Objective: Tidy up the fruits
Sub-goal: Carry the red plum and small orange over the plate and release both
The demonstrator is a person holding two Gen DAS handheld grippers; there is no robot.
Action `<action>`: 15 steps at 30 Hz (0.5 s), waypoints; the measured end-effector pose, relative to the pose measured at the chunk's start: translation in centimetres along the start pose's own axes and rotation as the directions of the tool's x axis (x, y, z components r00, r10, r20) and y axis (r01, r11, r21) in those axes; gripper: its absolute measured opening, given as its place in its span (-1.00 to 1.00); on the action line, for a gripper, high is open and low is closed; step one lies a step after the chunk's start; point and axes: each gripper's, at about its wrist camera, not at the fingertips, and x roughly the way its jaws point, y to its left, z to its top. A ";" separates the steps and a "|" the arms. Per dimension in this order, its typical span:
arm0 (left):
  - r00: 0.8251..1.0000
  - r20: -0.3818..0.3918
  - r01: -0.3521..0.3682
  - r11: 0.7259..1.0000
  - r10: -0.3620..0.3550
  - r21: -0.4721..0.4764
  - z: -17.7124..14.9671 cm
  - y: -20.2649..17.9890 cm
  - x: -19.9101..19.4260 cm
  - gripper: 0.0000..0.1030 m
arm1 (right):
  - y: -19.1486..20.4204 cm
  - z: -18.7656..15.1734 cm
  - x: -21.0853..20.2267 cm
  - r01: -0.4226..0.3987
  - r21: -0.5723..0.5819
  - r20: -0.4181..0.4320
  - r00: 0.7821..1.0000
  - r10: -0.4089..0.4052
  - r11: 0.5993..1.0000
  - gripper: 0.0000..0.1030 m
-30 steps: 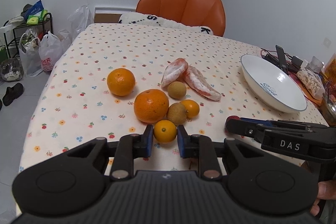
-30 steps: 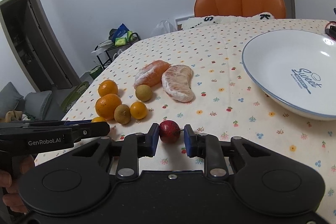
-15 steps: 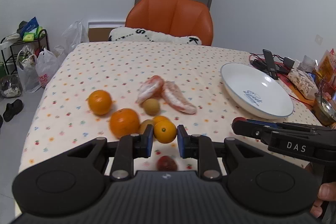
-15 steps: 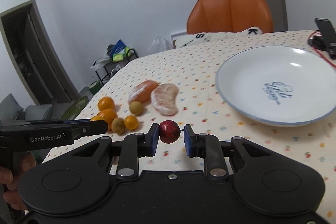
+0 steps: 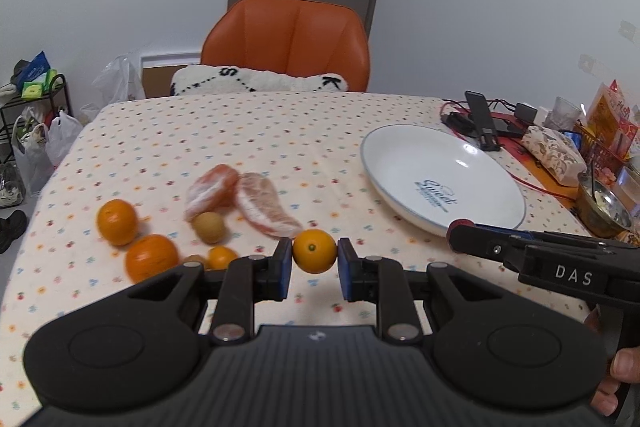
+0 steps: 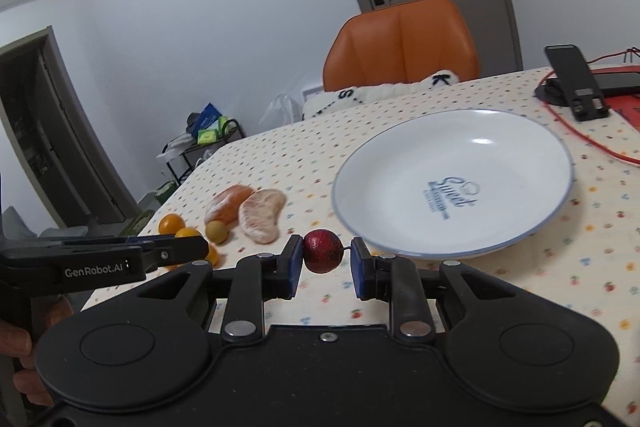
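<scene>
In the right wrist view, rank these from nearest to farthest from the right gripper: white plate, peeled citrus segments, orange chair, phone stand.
1. Peeled citrus segments, just ahead of the right gripper, to its left.
2. White plate, ahead right; its near rim is about as close, so the first two are hard to separate.
3. Phone stand, far right.
4. Orange chair, beyond the table's far edge.

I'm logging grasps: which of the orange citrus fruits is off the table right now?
The small orange clamped in the left gripper. The other oranges lie on the tablecloth.
</scene>
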 end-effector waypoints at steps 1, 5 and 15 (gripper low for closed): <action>1.000 0.000 0.002 1.000 -0.002 0.004 0.1 -0.3 0.2 -0.57 | -0.3 0.1 -0.2 0.002 0.004 0.005 1.000 -0.002 1.000 -0.53; 1.000 -0.002 0.018 1.000 -0.018 0.018 0.4 -1.8 0.8 -0.57 | -1.4 0.4 -0.6 0.026 0.008 0.011 1.000 -0.026 1.000 -0.53; 0.999 0.002 0.032 0.998 -0.032 0.050 1.3 -4.0 2.0 -0.57 | -3.9 0.9 -0.5 0.068 0.030 0.020 0.997 -0.068 0.997 -0.53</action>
